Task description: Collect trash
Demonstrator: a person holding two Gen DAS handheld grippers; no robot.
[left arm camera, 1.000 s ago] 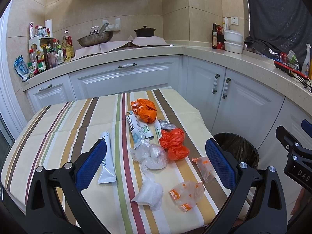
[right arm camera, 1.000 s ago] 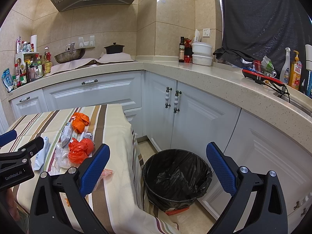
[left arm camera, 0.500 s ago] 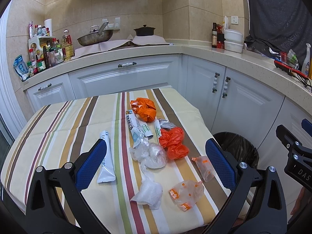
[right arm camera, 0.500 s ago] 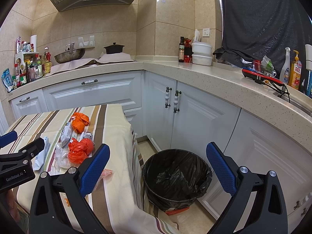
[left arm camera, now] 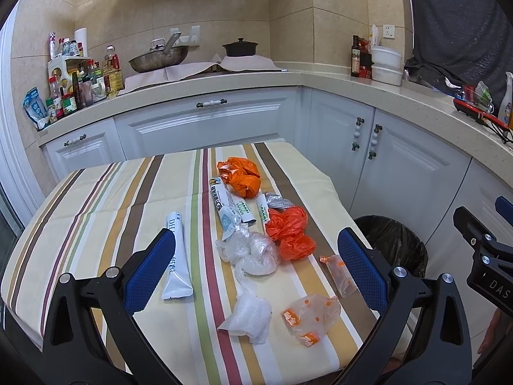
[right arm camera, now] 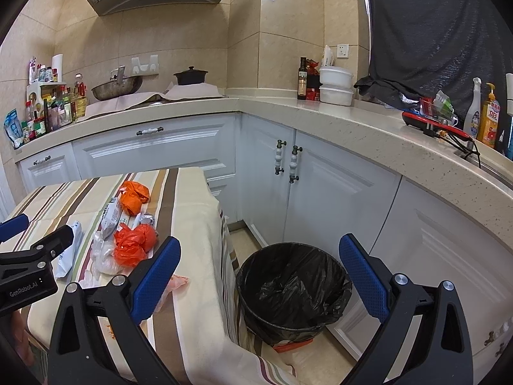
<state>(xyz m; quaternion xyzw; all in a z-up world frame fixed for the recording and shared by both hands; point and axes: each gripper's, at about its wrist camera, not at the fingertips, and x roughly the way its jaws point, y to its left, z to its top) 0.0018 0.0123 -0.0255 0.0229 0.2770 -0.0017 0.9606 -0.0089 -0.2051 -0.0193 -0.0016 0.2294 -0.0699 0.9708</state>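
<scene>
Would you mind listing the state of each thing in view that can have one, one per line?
left gripper: open, empty, over the table
right gripper: open, empty, facing the bin
trash bin: open, black liner, no trash seen inside
white tube: flat on the tablecloth
orange bags: crumpled, on the tablecloth
clear bags: crumpled, on the tablecloth
cabinet doors: shut
</scene>
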